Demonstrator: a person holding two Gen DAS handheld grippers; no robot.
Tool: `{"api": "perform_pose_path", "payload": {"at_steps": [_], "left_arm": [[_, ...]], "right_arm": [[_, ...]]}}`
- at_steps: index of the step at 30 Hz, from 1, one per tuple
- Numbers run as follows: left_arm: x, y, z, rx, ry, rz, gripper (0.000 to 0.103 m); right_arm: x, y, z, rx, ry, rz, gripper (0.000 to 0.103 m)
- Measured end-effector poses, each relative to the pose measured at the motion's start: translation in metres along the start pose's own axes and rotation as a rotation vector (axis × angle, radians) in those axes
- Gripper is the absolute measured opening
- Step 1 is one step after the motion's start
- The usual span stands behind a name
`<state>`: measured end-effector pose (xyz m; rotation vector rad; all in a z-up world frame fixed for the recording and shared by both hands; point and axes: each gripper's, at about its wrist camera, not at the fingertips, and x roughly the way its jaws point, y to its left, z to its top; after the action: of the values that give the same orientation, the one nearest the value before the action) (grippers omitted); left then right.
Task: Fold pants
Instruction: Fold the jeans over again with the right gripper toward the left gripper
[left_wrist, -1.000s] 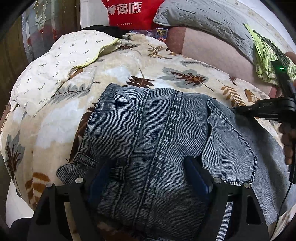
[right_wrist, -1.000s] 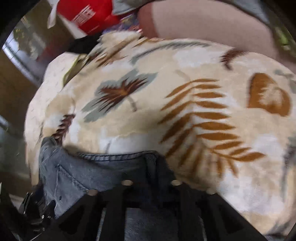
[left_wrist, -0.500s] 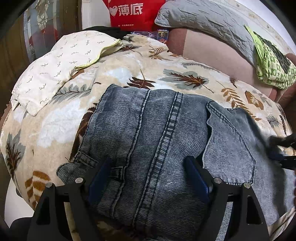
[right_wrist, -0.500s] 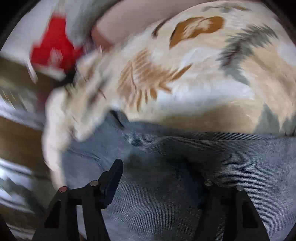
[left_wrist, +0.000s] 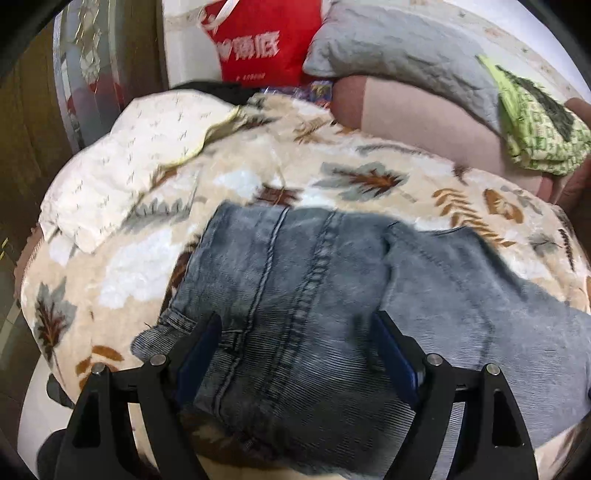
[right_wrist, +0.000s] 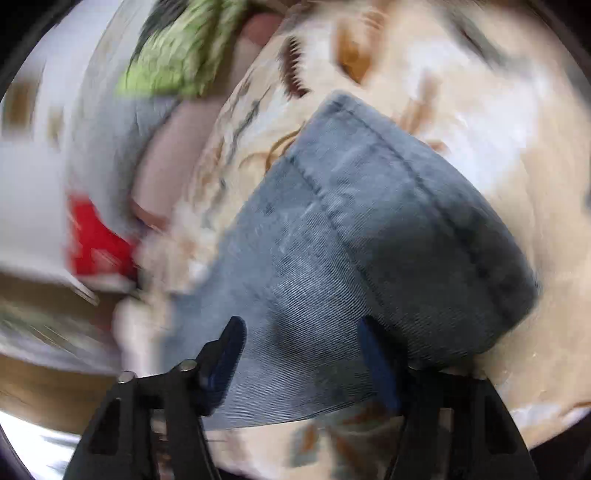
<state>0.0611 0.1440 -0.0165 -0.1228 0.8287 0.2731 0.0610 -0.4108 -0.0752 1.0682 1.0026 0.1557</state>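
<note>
Grey-blue jeans (left_wrist: 314, 273) lie flat on a leaf-patterned blanket (left_wrist: 369, 181), waistband end nearest in the left wrist view. My left gripper (left_wrist: 295, 325) hovers over that end, open wide, its blue pads (left_wrist: 199, 354) apart on either side of the centre seam and not pinching the cloth. In the blurred right wrist view, a leg end of the jeans (right_wrist: 388, 221) with its stitched hem lies ahead. My right gripper (right_wrist: 301, 326) is open just above this denim. Its pads (right_wrist: 229, 343) stand apart with cloth below them.
A white patterned cloth (left_wrist: 140, 155) lies at the blanket's far left. Behind are a red bag (left_wrist: 262, 40), a grey quilt (left_wrist: 399, 51) and a green printed cloth (left_wrist: 535, 125) on a pink surface. Wooden furniture stands at the left edge.
My right gripper opened, let go of the jeans' edge, swept fast along them to the leg hem while rolling, and left the left wrist view. My left gripper lifted slightly.
</note>
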Motion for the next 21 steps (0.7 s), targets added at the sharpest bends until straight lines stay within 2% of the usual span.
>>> {"api": "perform_pose_path", "payload": {"at_steps": [1,3,5,6,7,8,9,11,14,18,21], "left_arm": [[-0.011,-0.005,0.0,0.012,-0.022,-0.004,0.083],[-0.021,-0.013,0.0,0.026,-0.03,-0.02,0.083],[-0.033,-0.03,-0.001,0.054,-0.026,-0.059,0.083],[-0.036,-0.041,-0.002,0.074,-0.019,-0.083,0.083],[-0.038,-0.052,-0.004,0.097,-0.011,-0.11,0.083],[-0.039,-0.063,-0.004,0.12,-0.005,-0.132,0.083],[-0.041,-0.078,-0.007,0.156,0.005,-0.16,0.083],[-0.047,-0.103,-0.012,0.204,0.016,-0.2,0.083],[-0.053,-0.138,-0.02,0.265,0.032,-0.277,0.083],[-0.05,-0.18,-0.027,0.319,0.085,-0.365,0.083],[-0.044,-0.206,-0.031,0.328,0.14,-0.421,0.083]], "right_arm": [[-0.011,0.002,0.0,-0.003,-0.021,0.039,0.067],[-0.034,0.017,-0.005,-0.095,-0.083,0.083,0.067],[-0.051,0.016,-0.009,-0.096,-0.135,0.127,0.075],[-0.053,0.008,-0.008,-0.081,-0.152,0.108,0.081],[-0.05,0.001,-0.006,-0.067,-0.156,0.061,0.082],[-0.041,-0.012,-0.001,-0.03,-0.137,-0.004,0.081],[-0.04,-0.023,0.003,0.015,-0.134,0.054,0.078],[-0.058,-0.021,0.004,0.033,-0.158,0.106,0.078],[-0.099,-0.01,-0.004,-0.028,-0.261,0.121,0.079],[-0.102,-0.034,-0.018,0.086,-0.208,0.046,0.08],[-0.093,-0.052,-0.02,0.15,-0.177,0.031,0.08]]}}
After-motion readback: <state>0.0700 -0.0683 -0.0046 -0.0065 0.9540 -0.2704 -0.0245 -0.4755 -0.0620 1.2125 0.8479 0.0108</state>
